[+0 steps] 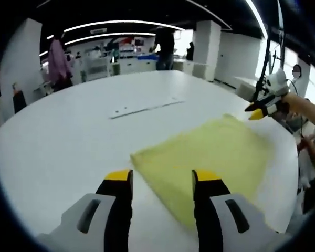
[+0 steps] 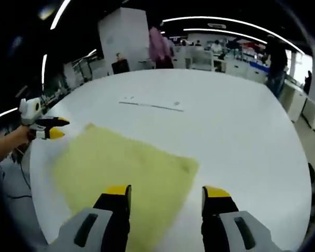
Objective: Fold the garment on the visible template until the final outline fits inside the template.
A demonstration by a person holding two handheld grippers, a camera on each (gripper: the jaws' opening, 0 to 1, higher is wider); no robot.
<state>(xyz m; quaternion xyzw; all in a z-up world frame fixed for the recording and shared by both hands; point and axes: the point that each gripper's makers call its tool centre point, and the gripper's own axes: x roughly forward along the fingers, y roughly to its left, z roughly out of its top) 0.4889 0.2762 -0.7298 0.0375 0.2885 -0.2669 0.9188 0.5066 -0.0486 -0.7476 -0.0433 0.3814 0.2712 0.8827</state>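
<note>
A pale yellow garment (image 1: 220,152) lies flat as a rough rectangle on the round white table (image 1: 68,136). My left gripper (image 1: 163,178) is open, its jaws hovering over the cloth's near corner with nothing between them. My right gripper (image 1: 260,109) hangs by the cloth's far right corner. In the right gripper view the garment (image 2: 121,165) spreads ahead and to the left. My right gripper (image 2: 167,193) stands open above its near edge. My left gripper (image 2: 53,128), held by a hand, sits just off the cloth's far left corner.
A thin flat white strip (image 1: 144,107) lies on the table beyond the garment, seen again as the strip (image 2: 152,106). Bare tabletop (image 2: 241,136) stretches to the right. Several people (image 1: 58,63) stand by counters far behind. The table edge (image 2: 39,173) curves close on the left.
</note>
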